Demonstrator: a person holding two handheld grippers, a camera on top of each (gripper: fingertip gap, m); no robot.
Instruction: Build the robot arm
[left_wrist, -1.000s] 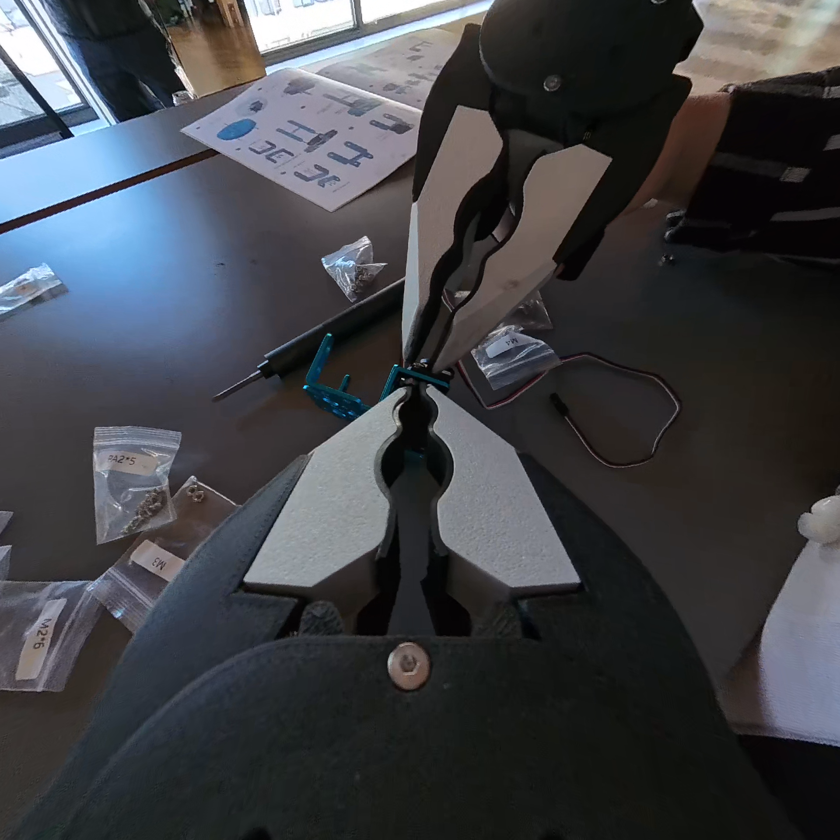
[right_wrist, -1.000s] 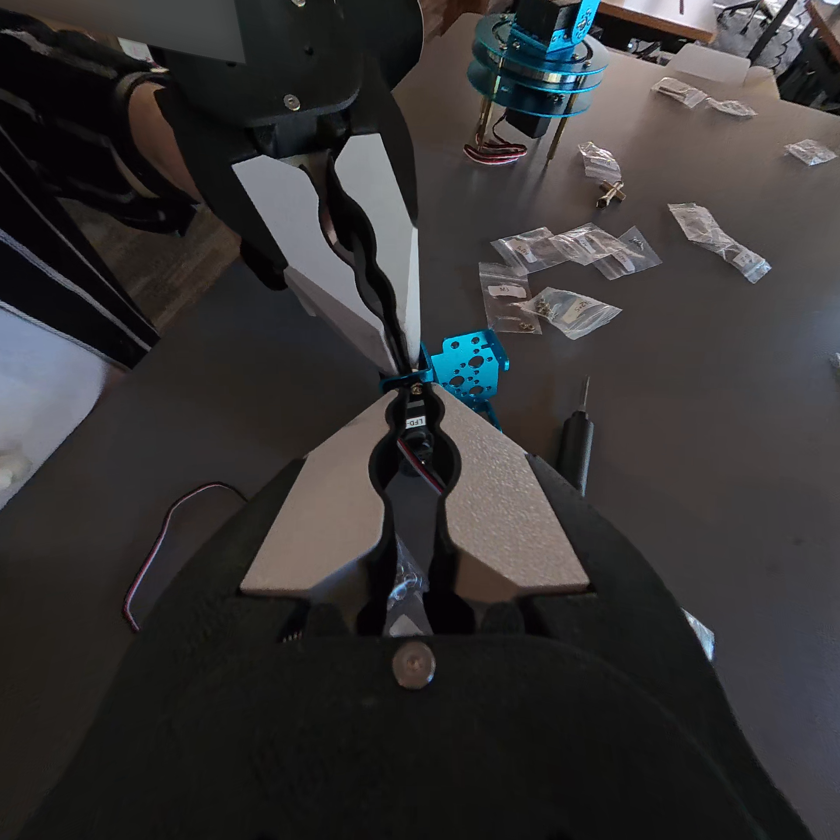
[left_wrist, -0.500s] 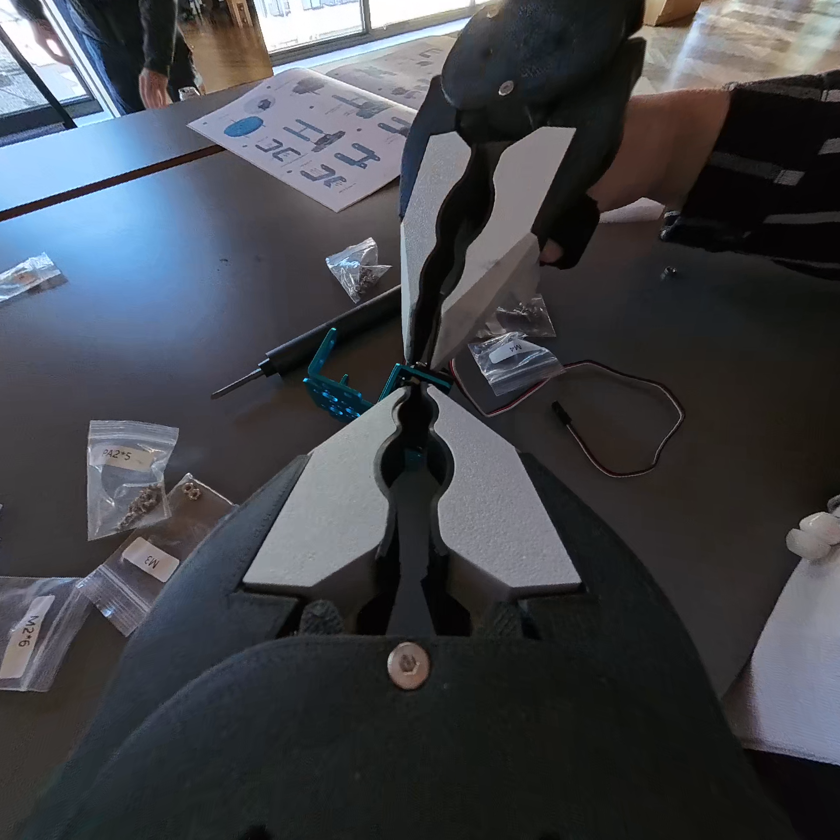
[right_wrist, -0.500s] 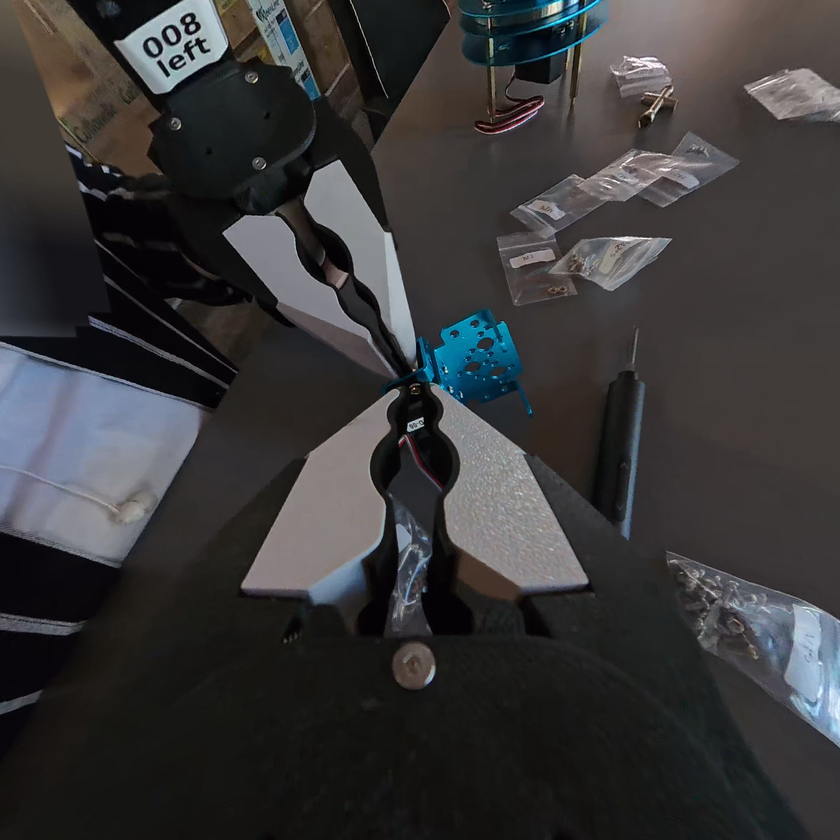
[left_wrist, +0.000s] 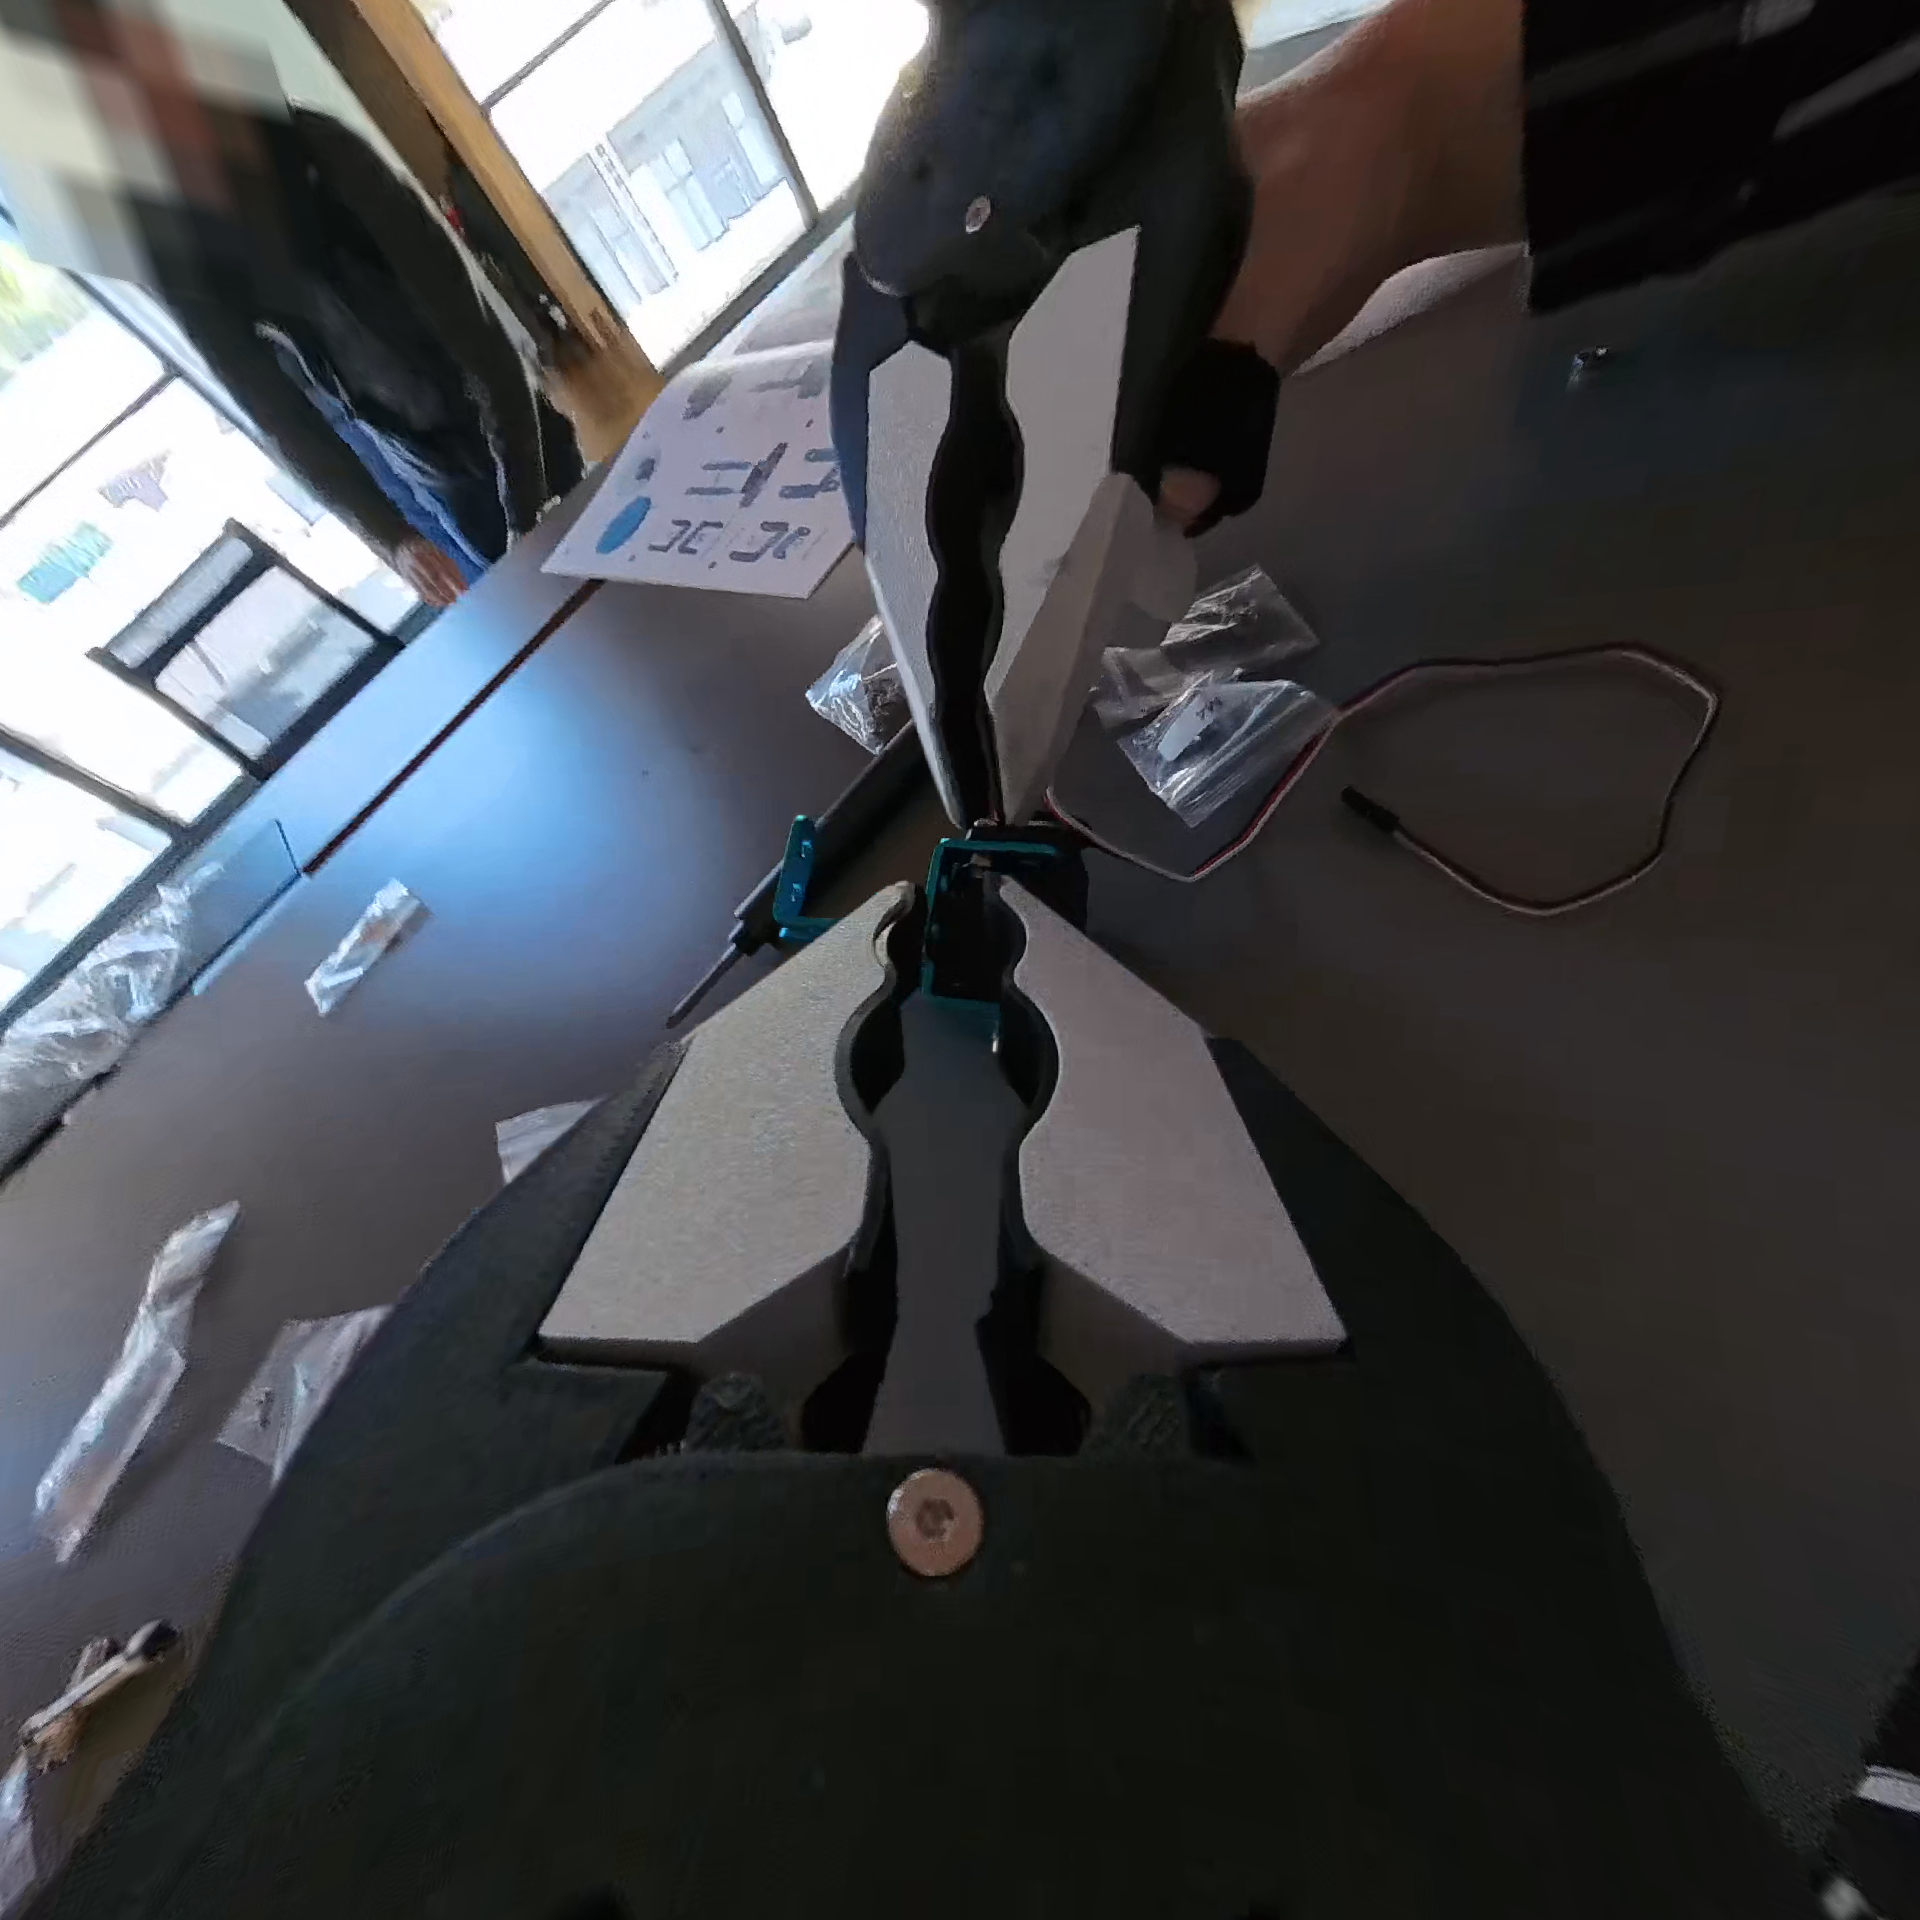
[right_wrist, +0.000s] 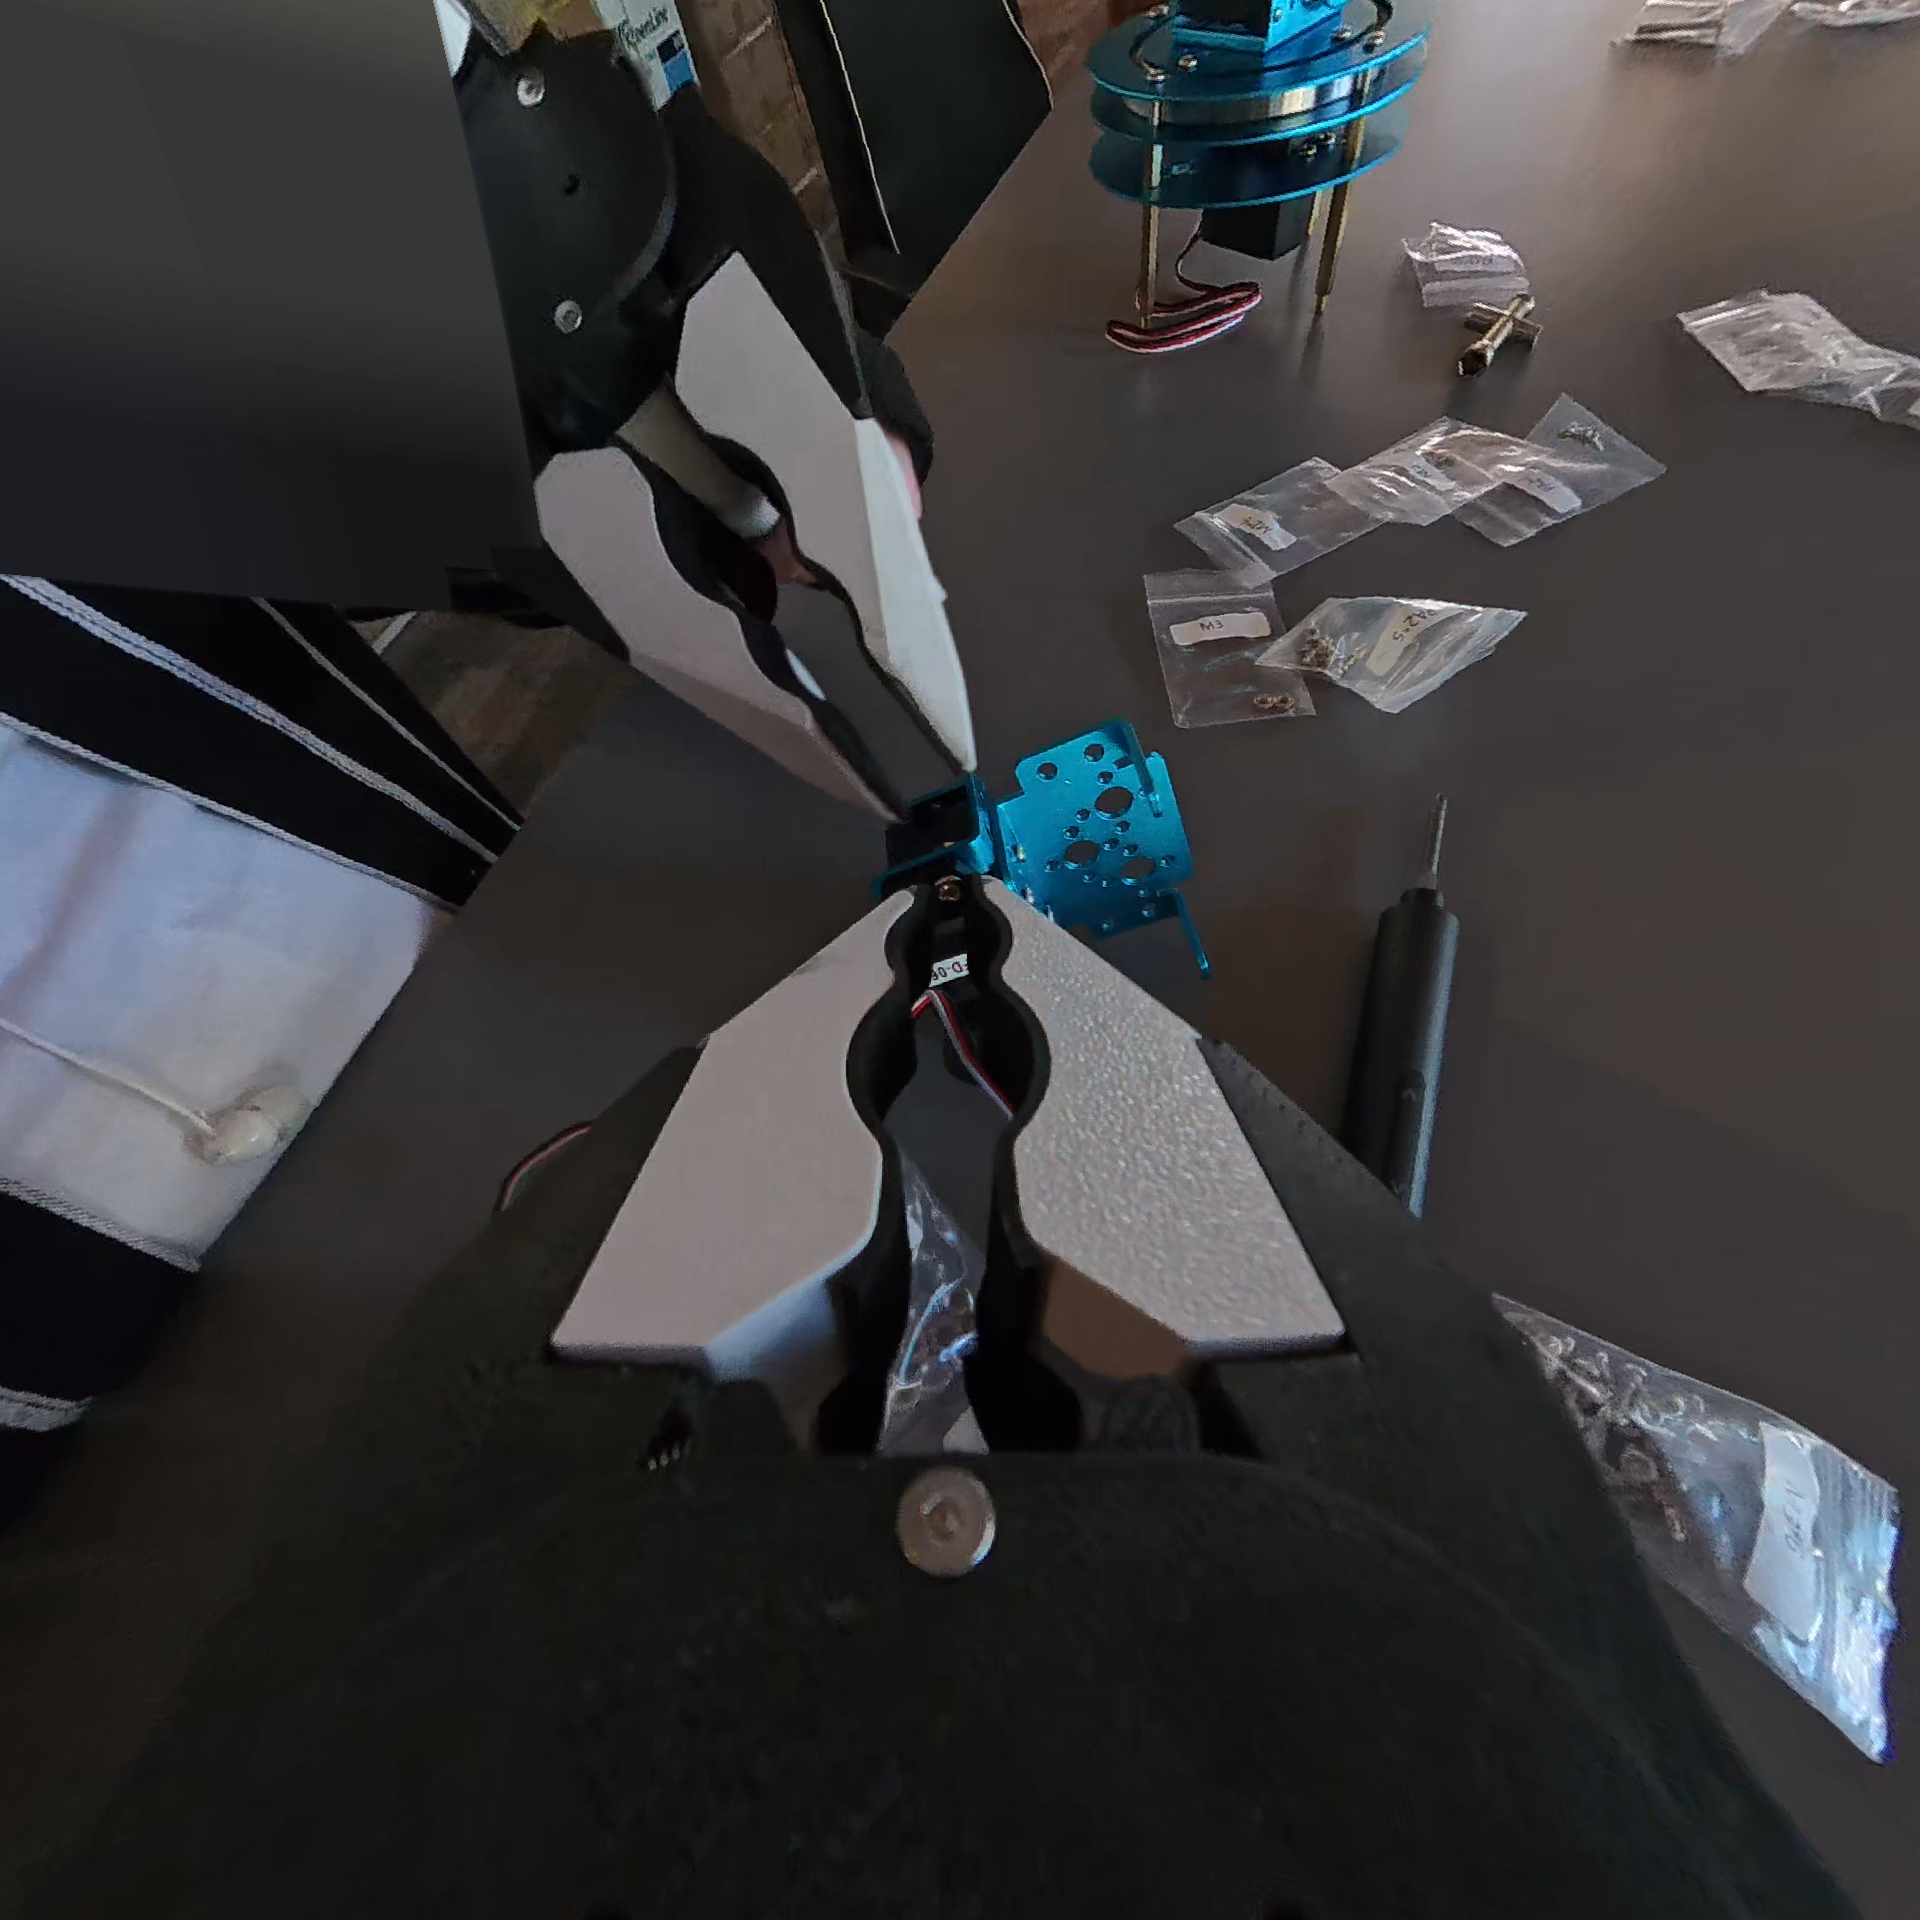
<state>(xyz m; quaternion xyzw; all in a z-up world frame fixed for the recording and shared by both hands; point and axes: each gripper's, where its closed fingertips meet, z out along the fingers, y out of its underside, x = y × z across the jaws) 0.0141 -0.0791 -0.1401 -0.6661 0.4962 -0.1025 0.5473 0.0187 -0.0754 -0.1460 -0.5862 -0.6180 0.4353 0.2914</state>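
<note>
A small black servo in a blue metal bracket (left_wrist: 961, 935) is held just above the dark table between both grippers. My left gripper (left_wrist: 956, 909) is shut on the blue bracket. My right gripper (right_wrist: 948, 891) is shut on the black servo (right_wrist: 935, 831) from the opposite side. The right gripper (left_wrist: 982, 816) shows coming down from above in the left wrist view. The left gripper (right_wrist: 930, 795) shows coming in from the upper left in the right wrist view. A perforated blue bracket (right_wrist: 1101, 842) adjoins the servo. The servo's red-white-black cable (left_wrist: 1507, 862) loops over the table.
A black screwdriver (right_wrist: 1403, 1039) lies right of the bracket. Several small bags of screws (right_wrist: 1351, 644) lie scattered, some by the cable (left_wrist: 1216, 717). A blue round stand (right_wrist: 1247, 94) is at the far end. A printed sheet (left_wrist: 717, 499) lies beyond; a person (left_wrist: 364, 343) stands by the windows. My two grippers' fingertips are within a few centimetres of each other.
Both grippers have tilted while keeping hold of the servo and bracket. The bracket now sits deeper between my left fingers, whose gap looks wider. The right wrist view has come closer to the table.
</note>
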